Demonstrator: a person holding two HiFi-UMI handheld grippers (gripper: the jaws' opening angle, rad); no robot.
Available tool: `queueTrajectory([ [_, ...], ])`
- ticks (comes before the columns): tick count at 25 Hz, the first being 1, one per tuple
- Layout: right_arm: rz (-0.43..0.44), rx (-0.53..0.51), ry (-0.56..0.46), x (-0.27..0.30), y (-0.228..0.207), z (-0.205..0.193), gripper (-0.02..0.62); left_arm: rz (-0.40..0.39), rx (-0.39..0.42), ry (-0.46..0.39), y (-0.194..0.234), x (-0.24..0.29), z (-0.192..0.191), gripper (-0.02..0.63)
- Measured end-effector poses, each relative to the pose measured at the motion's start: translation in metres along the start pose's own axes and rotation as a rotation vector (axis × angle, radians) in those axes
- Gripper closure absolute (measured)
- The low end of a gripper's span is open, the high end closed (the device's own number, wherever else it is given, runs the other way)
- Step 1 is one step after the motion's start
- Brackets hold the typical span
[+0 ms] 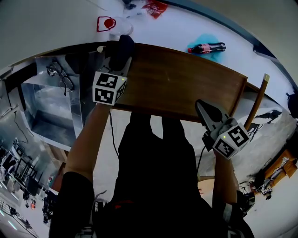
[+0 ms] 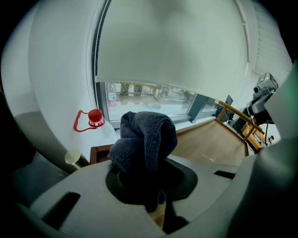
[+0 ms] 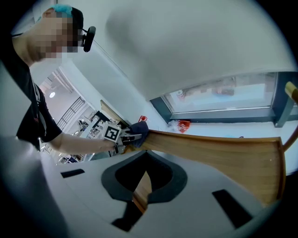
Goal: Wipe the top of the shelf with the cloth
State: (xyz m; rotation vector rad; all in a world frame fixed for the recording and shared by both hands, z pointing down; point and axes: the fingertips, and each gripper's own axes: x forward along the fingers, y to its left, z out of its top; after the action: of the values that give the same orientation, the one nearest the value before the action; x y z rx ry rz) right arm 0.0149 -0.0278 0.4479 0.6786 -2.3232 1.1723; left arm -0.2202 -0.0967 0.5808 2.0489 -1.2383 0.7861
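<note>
The shelf's brown wooden top [image 1: 181,83] spreads out in front of me in the head view. A dark, bunched cloth [image 1: 122,46] sits at its far left end, and my left gripper [image 1: 120,59] is shut on it. In the left gripper view the cloth [image 2: 145,139] bulges up out of that gripper [image 2: 156,197], with the wood [image 2: 209,142] stretching away to the right. My right gripper [image 1: 201,108] hovers at the shelf's front edge on the right, shut and holding nothing. In the right gripper view this gripper [image 3: 138,195] looks along the shelf [image 3: 214,148] toward the cloth [image 3: 139,128].
Beyond the shelf lie a cola bottle [image 1: 206,47] on something turquoise and a red packet [image 1: 156,7]. A white jug with a red cap [image 1: 111,23] stands past the left end. A metal box [image 1: 51,102] is at the left, and a wooden bar [image 1: 257,100] at the right.
</note>
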Motion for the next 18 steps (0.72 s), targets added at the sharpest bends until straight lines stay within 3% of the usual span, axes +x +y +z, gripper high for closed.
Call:
queueTrajectory([
  [18,-0.003,0.047,-0.036,-0.013,-0.019,-0.012,0.591,-0.059,0.029,0.057,-0.032,0.025,-0.002,0.546],
])
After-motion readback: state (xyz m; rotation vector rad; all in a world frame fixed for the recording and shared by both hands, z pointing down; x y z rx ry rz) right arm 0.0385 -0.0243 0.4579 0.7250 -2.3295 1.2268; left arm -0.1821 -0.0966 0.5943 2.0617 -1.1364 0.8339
